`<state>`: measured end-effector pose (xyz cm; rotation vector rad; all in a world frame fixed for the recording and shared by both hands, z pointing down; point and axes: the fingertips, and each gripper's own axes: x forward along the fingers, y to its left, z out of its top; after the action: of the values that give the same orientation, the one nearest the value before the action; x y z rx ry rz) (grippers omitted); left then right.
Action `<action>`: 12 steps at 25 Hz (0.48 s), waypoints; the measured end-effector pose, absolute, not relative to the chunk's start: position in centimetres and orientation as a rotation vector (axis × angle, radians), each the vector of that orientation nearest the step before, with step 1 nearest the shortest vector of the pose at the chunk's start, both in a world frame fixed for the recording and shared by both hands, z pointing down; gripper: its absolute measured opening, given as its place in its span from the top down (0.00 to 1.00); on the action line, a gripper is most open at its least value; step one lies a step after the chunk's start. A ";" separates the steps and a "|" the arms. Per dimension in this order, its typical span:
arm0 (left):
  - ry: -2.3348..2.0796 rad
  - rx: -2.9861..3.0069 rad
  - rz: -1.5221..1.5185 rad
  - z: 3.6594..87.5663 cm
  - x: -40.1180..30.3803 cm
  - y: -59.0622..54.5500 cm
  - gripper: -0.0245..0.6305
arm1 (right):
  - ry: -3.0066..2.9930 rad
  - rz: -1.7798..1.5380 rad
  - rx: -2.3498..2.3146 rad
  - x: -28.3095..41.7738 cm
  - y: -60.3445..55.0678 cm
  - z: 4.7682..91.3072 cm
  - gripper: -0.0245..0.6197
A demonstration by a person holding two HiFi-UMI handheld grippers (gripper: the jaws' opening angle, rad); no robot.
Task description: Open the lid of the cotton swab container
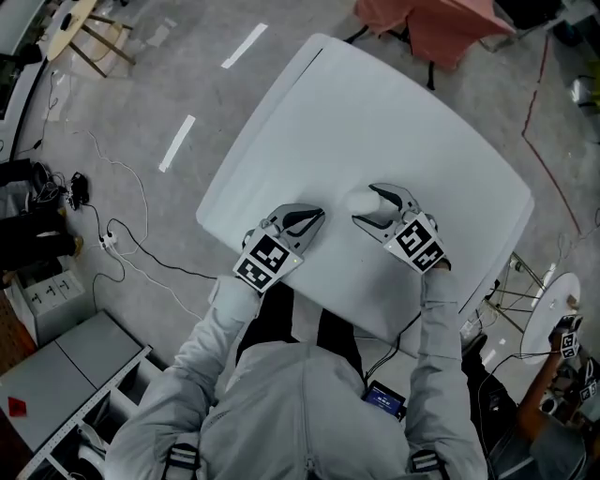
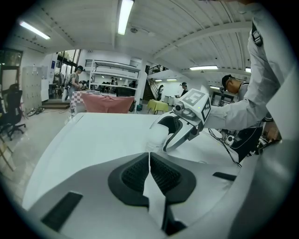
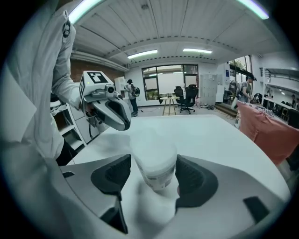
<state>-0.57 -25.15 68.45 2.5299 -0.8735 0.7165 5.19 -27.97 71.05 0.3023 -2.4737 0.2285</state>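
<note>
Right gripper view: small white round plastic cotton swab container (image 3: 154, 161) upright on white counter (image 3: 210, 135), between wide-spread fingers of right gripper (image 3: 153, 179), pads not touching. Head view: left gripper (image 1: 309, 221) fingers pinched together, empty; container near, at its 2 o'clock. Right gripper nearer.

A: Where is the cotton swab container (image 1: 361, 200)?
B: On the table (image 1: 375, 122), toward its near edge, between the right gripper's (image 1: 370, 206) jaws.
A: And the left gripper (image 1: 315, 217)?
B: Just left of the container and apart from it, over the table.
A: Around the table?
B: A draped cloth (image 1: 441, 23) beyond the far edge, and cables (image 1: 141, 244) on the floor to the left.
</note>
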 end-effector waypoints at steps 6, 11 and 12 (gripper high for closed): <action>-0.854 2.505 0.708 69.0 -0.7 -24.5 0.93 | -2.478 0.232 0.222 4.1 -28.2 71.5 0.52; -0.846 2.501 0.703 69.3 -0.9 -24.4 0.93 | -2.454 0.197 0.197 3.5 -28.4 72.3 0.52; -0.848 2.499 0.701 69.3 -1.0 -24.4 0.93 | -2.448 0.189 0.207 3.4 -28.5 72.5 0.52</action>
<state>-0.95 -24.44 69.28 2.4986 -0.8480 0.7007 3.42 -28.50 72.47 0.2074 -2.4481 0.1893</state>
